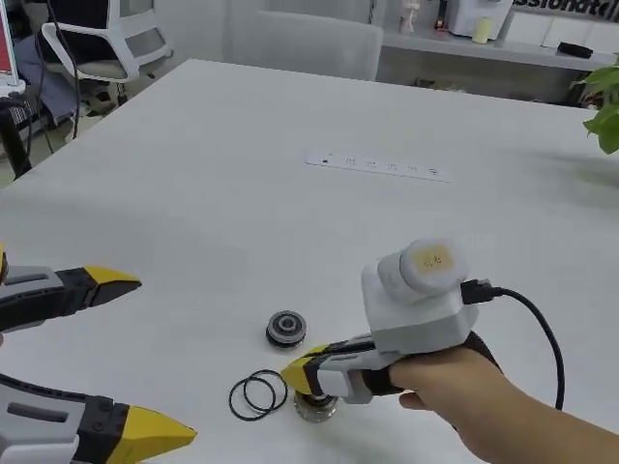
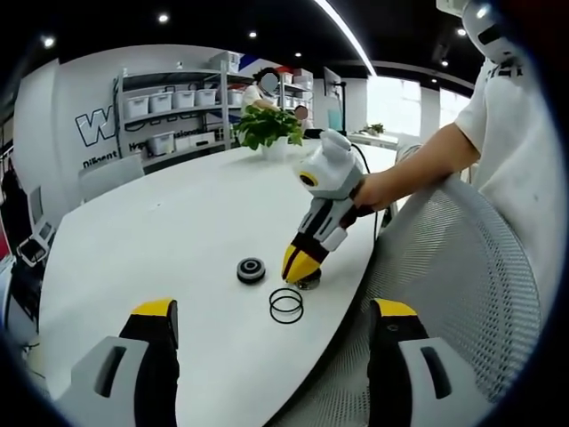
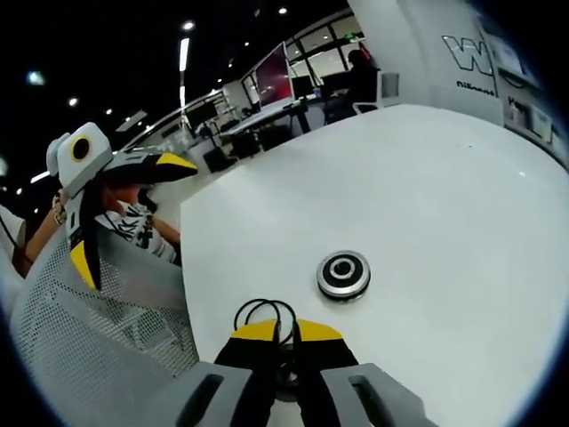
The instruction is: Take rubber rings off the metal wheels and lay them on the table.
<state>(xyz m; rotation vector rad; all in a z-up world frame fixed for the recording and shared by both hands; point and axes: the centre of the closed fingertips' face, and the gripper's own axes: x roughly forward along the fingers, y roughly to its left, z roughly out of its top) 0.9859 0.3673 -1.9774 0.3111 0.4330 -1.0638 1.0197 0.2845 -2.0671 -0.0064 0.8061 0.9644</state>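
Two loose black rubber rings lie overlapping on the white table. Just right of them stands a metal wheel, partly hidden under my right gripper. Its yellow tips are shut and reach down over the wheel to the rings' edge; whether they pinch anything is hidden. A second wheel with a black ring sits alone a little farther away. My left gripper hangs wide open at the near left.
A white power strip lies farther back on the table. A potted plant stands at the far right edge and a grey chair beyond the far side. A mesh chair sits at the near table edge.
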